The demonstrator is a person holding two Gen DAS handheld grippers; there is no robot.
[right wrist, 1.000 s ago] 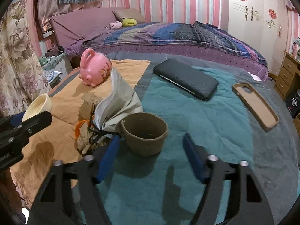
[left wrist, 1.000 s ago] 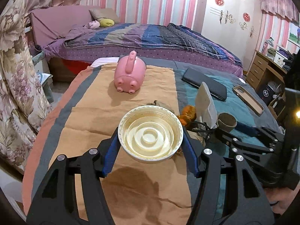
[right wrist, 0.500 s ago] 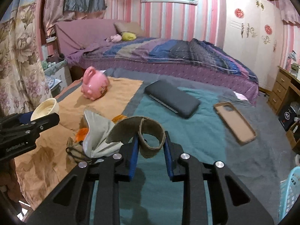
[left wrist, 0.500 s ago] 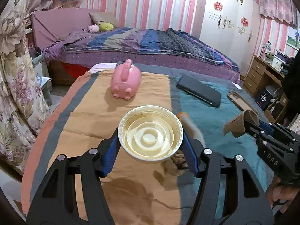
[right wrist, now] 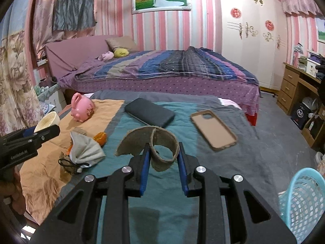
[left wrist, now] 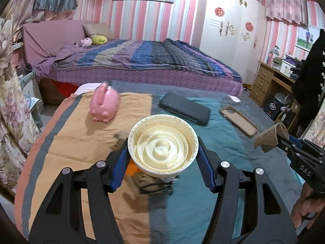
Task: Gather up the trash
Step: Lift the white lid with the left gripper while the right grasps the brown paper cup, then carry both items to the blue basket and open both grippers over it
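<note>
My left gripper (left wrist: 162,158) is shut on a cream plastic bowl (left wrist: 162,144) and holds it above the cloth-covered table; it also shows in the right wrist view (right wrist: 47,121). My right gripper (right wrist: 163,158) is shut on a crushed brown paper cup (right wrist: 160,146), lifted off the table; the cup also shows in the left wrist view (left wrist: 268,136). On the table lie a grey crumpled mask (right wrist: 86,150), an orange peel (right wrist: 100,138) and a black tangled cord (right wrist: 69,163).
A pink piggy bank (right wrist: 81,109), a black case (right wrist: 149,111) and a tan phone case (right wrist: 213,130) lie on the table. A light blue mesh basket (right wrist: 300,201) stands at the lower right. A bed is behind, a wooden desk at the right.
My right gripper closed on the brown cup, crushed it and lifted it up and to the right. My left gripper with the bowl moved right, over the trash pile.
</note>
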